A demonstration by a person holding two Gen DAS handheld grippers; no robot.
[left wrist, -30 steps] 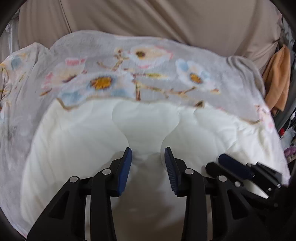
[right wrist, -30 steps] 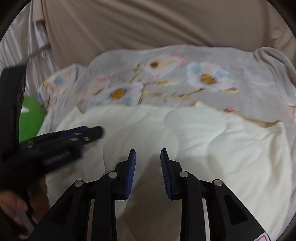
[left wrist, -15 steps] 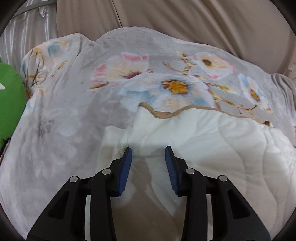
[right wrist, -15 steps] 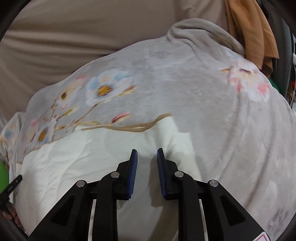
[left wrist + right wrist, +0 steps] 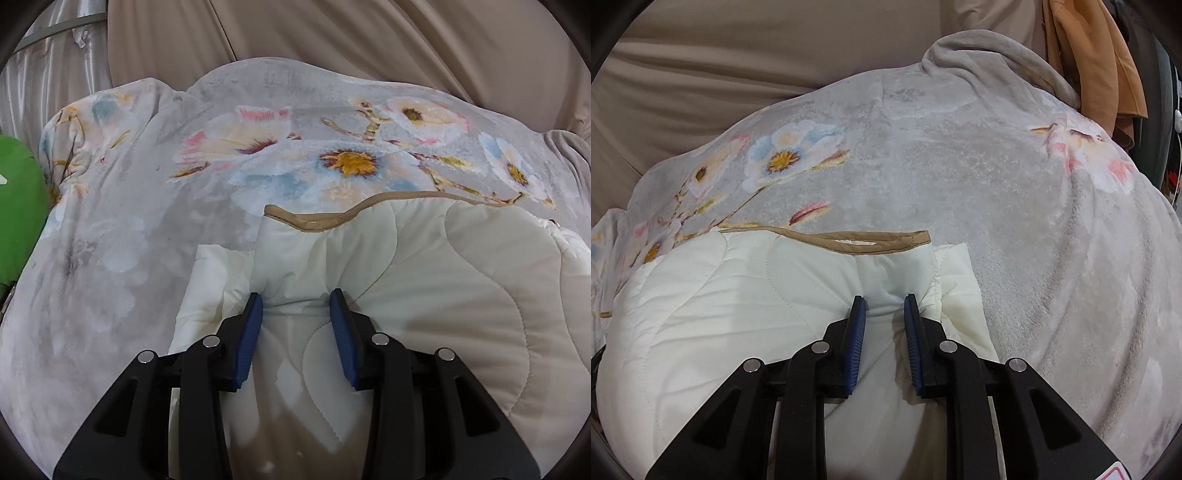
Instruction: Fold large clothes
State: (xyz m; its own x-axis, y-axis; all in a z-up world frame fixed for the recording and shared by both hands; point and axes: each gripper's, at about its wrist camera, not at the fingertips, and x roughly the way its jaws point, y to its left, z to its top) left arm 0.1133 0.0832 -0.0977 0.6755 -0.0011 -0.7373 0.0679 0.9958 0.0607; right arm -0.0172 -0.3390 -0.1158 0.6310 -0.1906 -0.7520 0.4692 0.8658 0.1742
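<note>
Cream quilt [image 5: 424, 295] of smooth stitched cloth, tan binding [image 5: 314, 221] faintly glossy, floral blanket [image 5: 129, 240] of matt plush fleece, gripper pads [image 5: 251, 332] of ribbed blue rubber.

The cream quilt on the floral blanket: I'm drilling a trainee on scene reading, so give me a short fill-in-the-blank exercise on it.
1. The cream quilt lies on a grey blanket printed with ____.
2. The quilt's edge binding is ____ in colour.
3. At the left edge of the left wrist view sits a ____ object.
4. The pads of the left hand-held gripper are ____.

Missing words: flowers; tan; green; blue
</note>
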